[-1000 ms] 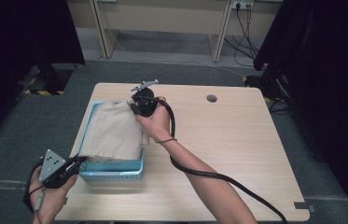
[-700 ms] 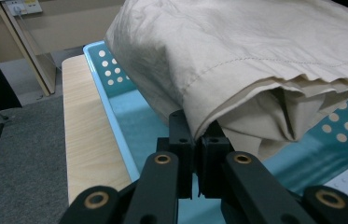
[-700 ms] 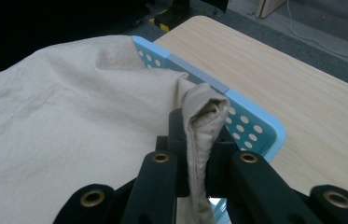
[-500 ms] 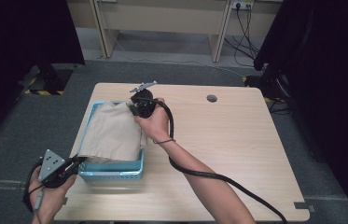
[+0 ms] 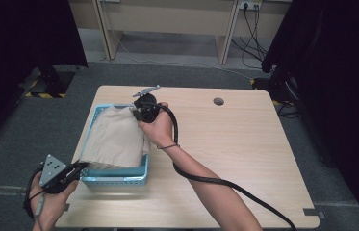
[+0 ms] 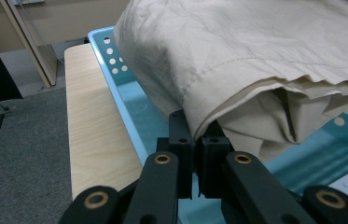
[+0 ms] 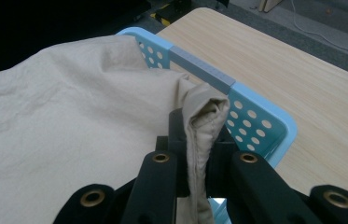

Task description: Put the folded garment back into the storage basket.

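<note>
Beige cloth (image 5: 114, 137) lies folded over the blue perforated basket (image 5: 114, 179), which sits at the table's (image 5: 244, 144) 9 o'clock side in the high view. Right gripper (image 5: 138, 111) is at the cloth's 1 o'clock corner; left gripper (image 5: 78, 169) at its 7 o'clock corner, just off the table edge. The high view is too small to read either pair of jaws. Right gripper view settles one: jaws clamped on a bunched hem fold of the cloth (image 7: 199, 126), the basket (image 7: 255, 121) rim with a grey bar just beyond at 1 o'clock. Left gripper view shows the jaws drawn together at the cloth's (image 6: 255, 60) lower edge, fabric pinched between them where the fold drapes over the right pad; stacked layers gape open at 3 o'clock, basket (image 6: 115, 93) wall at 11 o'clock. The basket's inside is mostly hidden under the cloth; the left gripper's tips are buried by fabric. A small round hole (image 5: 218, 101) sits at the table's 1 o'clock. Table surface from 12 through 5 o'clock is bare wood, roomy; left side is tight, basket close to the table edge, grey floor (image 5: 13, 144) beyond.
</note>
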